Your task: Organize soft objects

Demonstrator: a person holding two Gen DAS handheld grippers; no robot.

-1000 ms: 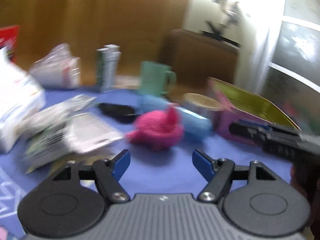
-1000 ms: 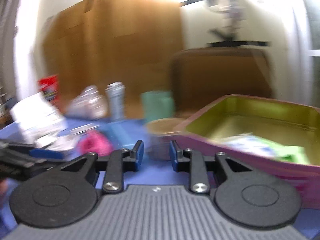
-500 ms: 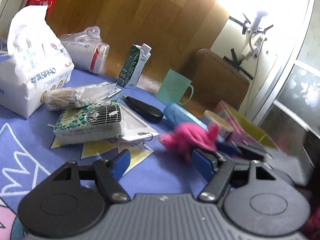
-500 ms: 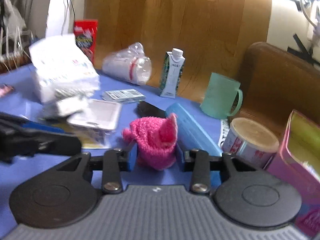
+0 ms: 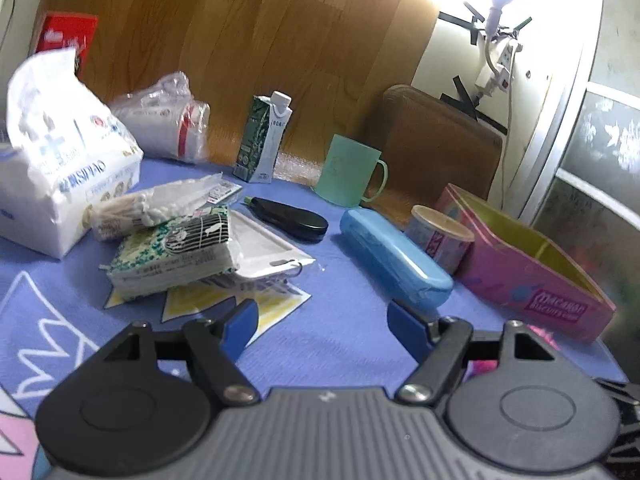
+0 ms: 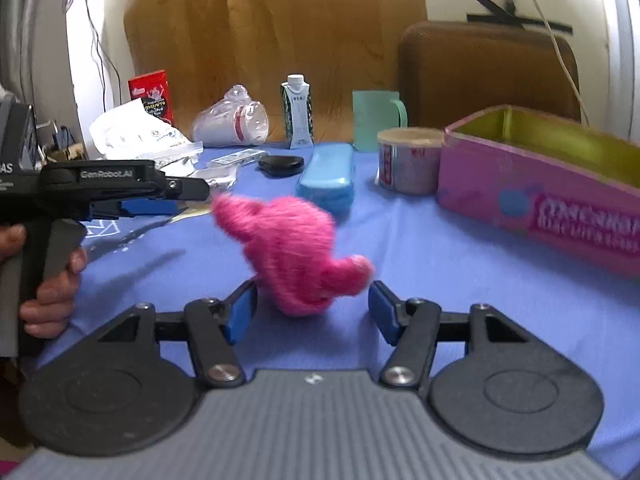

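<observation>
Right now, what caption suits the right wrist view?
Right tool opening around a fluffy pink knit toy on the blue tablecloth.

The pink knitted toy (image 6: 294,248) is smeared by motion blur, and in the left wrist view only a pink sliver of it shows behind the hand-held gripper's frame. The pink tin (image 6: 536,184) runs off the right edge, its lettering too blurred to read. The person's hand (image 6: 48,276) is cut by the left edge.
</observation>
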